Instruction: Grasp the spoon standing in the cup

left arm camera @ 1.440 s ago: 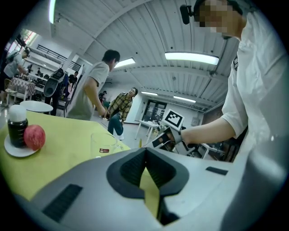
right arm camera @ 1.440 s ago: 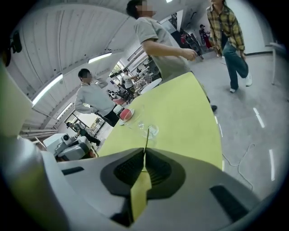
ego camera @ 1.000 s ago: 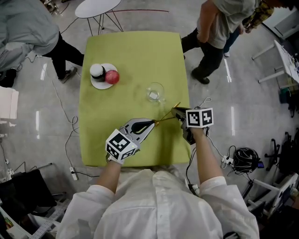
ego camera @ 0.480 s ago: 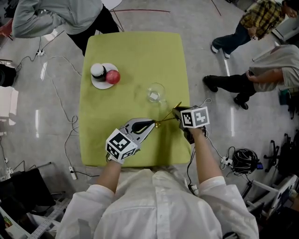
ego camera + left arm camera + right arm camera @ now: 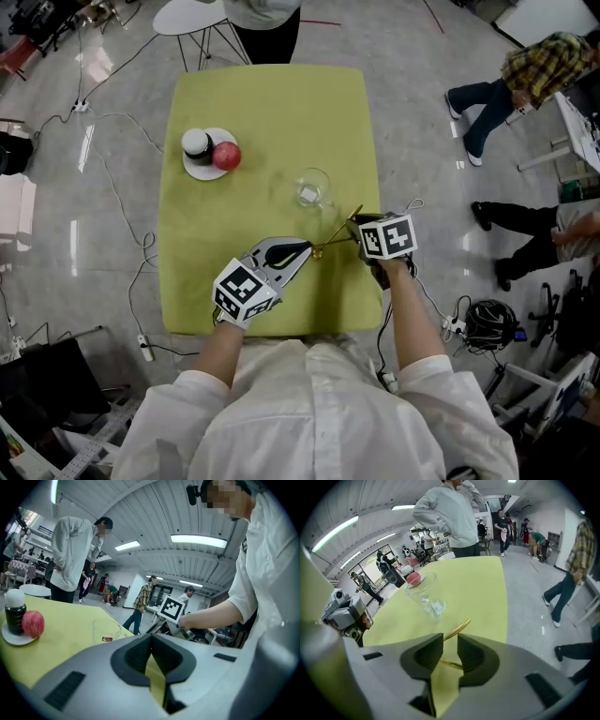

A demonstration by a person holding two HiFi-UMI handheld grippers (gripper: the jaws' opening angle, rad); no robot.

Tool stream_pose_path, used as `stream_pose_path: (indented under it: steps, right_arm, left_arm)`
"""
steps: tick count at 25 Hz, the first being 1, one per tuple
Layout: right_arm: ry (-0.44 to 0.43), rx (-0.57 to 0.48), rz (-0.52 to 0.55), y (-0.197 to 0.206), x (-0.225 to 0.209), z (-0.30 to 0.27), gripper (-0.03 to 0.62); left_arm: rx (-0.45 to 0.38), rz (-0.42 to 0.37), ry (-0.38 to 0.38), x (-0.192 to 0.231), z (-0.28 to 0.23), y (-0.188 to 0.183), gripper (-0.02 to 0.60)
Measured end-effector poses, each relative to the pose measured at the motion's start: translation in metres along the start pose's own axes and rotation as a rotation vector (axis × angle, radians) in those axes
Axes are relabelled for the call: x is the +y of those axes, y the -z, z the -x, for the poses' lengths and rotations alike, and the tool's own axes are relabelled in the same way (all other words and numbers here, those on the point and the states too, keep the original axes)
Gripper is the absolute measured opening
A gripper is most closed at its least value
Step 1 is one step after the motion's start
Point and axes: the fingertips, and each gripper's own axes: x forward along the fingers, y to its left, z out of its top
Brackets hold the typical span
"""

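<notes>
Hardly anything has moved since a second ago: only my right gripper (image 5: 359, 223) has edged a touch left, while bystanders walked on. Already out of the cup (image 5: 310, 186), which stands empty just beyond, the spoon (image 5: 337, 230) hangs low over the table (image 5: 272, 112) between my two grippers. My left gripper (image 5: 305, 247) is pinched tight, and one end of the spoon sits at its tip. The right jaws stand a narrow gap apart with gold metal bridging it, so I judge them clamped on it. It looks thin, light, stiff and slick, likely to swivel, so the flat of the handle is best. Its long axis runs diagonally, near-left to far-right, poking past my right gripper. Which end is the bowl, I cannot tell.
</notes>
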Motion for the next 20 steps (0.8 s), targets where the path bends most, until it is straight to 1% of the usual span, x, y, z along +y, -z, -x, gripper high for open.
stream_pose_path:
  steps: [3,6,13,20]
  right_arm:
    - [0.017,0.003,0.017,-0.001,-0.002,0.002,0.092]
    - [0.018,-0.016,0.015,-0.005,-0.002,0.004,0.092]
    - [0.001,-0.051,-0.001,-0.008,0.001,0.01,0.092]
    - [-0.043,-0.121,0.023,-0.018,0.019,0.022,0.09]
  left_arm:
    - [-0.001,-0.001,0.0,0.0,0.0,0.0,0.003]
    - [-0.002,-0.001,0.001,0.0,-0.001,0.0,0.003]
    - [-0.003,-0.004,0.003,0.0,-0.003,-0.002,0.003]
    - [-0.011,-0.012,-0.001,0.002,-0.003,-0.004,0.003]
